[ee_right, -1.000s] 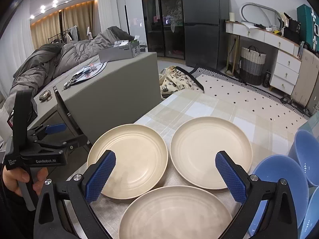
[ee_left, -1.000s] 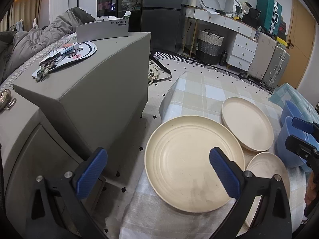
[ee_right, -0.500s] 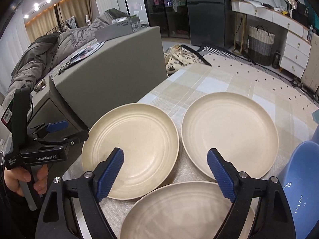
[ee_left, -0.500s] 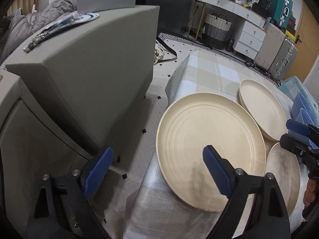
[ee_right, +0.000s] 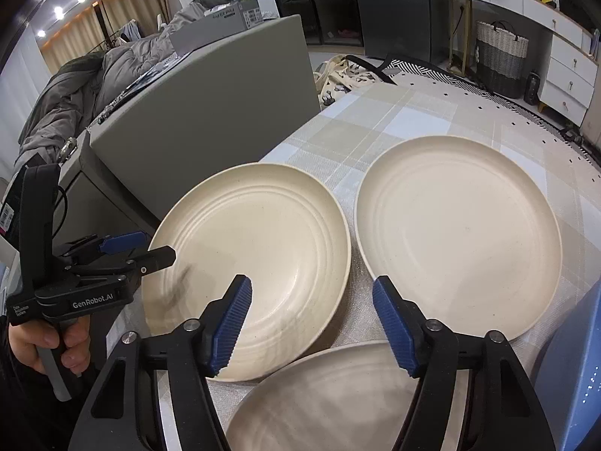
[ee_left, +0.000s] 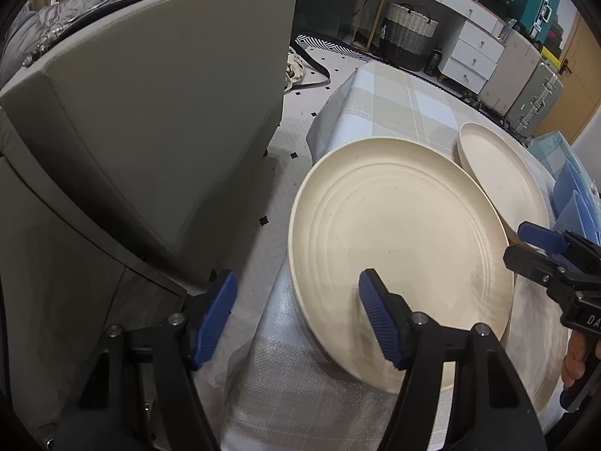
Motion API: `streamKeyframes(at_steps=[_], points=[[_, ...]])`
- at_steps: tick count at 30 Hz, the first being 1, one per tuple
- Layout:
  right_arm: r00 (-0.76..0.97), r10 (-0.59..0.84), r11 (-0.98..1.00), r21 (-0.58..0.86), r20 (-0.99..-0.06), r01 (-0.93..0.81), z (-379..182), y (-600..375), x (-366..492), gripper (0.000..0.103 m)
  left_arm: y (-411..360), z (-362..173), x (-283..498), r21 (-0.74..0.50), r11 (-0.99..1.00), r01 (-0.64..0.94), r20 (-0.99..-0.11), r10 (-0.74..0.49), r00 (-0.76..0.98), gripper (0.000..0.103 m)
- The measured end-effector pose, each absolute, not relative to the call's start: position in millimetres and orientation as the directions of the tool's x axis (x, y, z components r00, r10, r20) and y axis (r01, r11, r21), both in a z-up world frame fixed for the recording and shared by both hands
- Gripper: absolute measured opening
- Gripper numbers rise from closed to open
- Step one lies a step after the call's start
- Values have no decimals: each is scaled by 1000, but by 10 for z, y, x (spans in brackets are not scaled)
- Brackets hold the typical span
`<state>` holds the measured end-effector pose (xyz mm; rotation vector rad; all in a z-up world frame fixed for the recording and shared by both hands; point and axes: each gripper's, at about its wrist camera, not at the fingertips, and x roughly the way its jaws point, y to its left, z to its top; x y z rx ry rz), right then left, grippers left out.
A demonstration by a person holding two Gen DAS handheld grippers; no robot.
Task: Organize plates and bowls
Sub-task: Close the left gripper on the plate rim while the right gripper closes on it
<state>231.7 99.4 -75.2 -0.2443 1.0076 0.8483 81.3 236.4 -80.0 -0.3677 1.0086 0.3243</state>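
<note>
Both claws have been narrowing, half-open, gripping nothing. The left claw (ee_left: 296, 323) straddles the left plate (ee_left: 398, 248) rim at lower centre; the right claw (ee_right: 311, 323) hovers between plates. The plate overhangs the table (ee_left: 394, 105) edge, so a nudge could tip it off.

Two close wrist views, both tilted down at the table.
Left looks from the left plate's (ee_left: 398, 255) outer edge; right looks across it (ee_right: 255, 255); both share that plate.
</note>
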Motion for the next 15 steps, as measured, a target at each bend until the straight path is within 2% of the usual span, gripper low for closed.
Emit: streamKeyframes(at_steps=[8,10,15], points=[[246,493,663,177,-834,-727,-865,1054,2300,54,2356,-840,794,-157,889,-430,-876,75,476,50],[250,488,664,170,-836,-728,-882,1058,2292,48,2354,-848,801,-156,891,-427,-879,72,471,45],[264,472,669,147,-841,-728,-904,1069,2285,39,2320,-833,790,-145,899,-412,-879,74,471,27]])
